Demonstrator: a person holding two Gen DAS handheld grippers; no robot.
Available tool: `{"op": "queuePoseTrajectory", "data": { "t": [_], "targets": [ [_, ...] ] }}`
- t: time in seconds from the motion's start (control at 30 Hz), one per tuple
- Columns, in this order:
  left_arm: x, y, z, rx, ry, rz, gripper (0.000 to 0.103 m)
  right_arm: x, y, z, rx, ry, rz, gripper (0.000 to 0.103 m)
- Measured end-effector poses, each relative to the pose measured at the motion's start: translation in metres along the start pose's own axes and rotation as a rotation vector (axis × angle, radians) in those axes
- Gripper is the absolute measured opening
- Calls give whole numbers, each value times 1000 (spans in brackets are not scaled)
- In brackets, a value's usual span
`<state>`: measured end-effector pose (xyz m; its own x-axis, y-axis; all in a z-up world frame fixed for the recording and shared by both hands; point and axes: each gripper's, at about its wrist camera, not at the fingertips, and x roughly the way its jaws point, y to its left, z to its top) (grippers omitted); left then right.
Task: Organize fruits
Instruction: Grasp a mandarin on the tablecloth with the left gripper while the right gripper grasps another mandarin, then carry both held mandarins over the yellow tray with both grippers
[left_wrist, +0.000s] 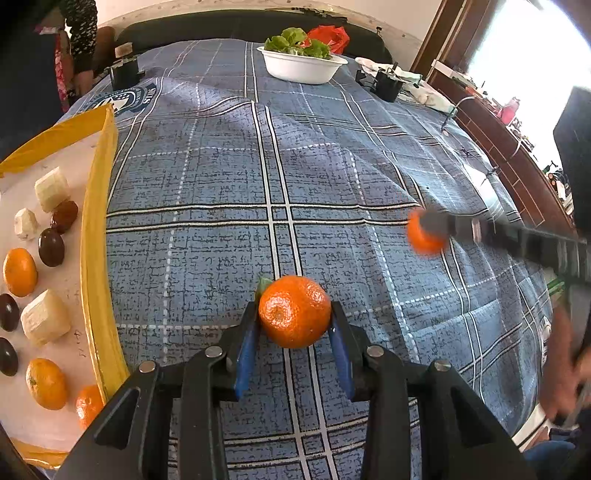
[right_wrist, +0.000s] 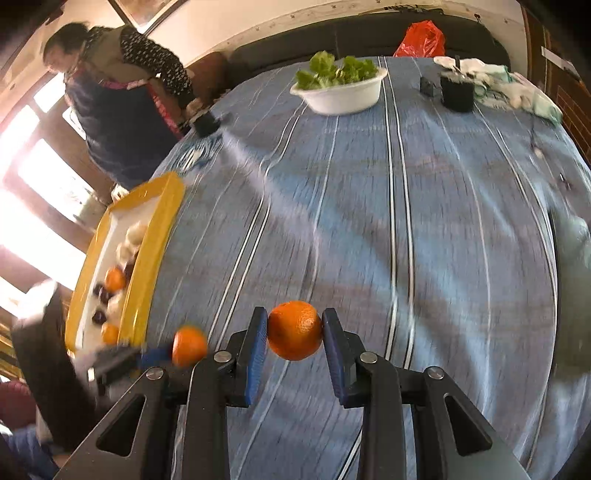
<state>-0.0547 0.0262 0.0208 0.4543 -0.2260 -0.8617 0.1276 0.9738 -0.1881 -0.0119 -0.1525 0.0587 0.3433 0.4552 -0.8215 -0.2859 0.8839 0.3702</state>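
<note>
Tangerine (left_wrist: 294, 312) over blue plaid tablecloth (left_wrist: 229, 177)

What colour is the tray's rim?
Yellow; the tray rim shows best in the left wrist view.

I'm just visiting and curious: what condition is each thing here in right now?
Left tool: shut on a tangerine.
Right tool: shut on another tangerine.
Yellow tray: part filled with fruit.
White bowl: holds green leaves.
Blue cloth: spread, slightly rumpled.
</note>
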Motion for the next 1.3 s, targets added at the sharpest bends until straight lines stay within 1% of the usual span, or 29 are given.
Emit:
{"op": "queuePoseTrajectory", "data": {
  "t": [0.07,0.17,0.4,0.67,0.9,1.07,1.3],
  "targets": [
    [-2,-1,0,7,2,-6,35,3,2,-14,23,26,14,33],
    [-7,-2,2,29,-5,-11,35,4,6,-27,20,38,-2,33],
    [-30,-1,11,78,-58,-16,35,-8,23,-20,15,-25,3,33],
    [-61,27,12,56,-118,-2,35,0,67,-8,-51,-33,23,33],
    [-89,79,0,-42,-153,48,36,18,123,-1,-159,-19,81,34],
    [-111,127,-19,-141,-176,102,36,34,165,-2,-230,3,132,34],
    [-133,184,-47,-262,-185,167,36,57,217,-10,-329,37,197,34]
  ]
}}
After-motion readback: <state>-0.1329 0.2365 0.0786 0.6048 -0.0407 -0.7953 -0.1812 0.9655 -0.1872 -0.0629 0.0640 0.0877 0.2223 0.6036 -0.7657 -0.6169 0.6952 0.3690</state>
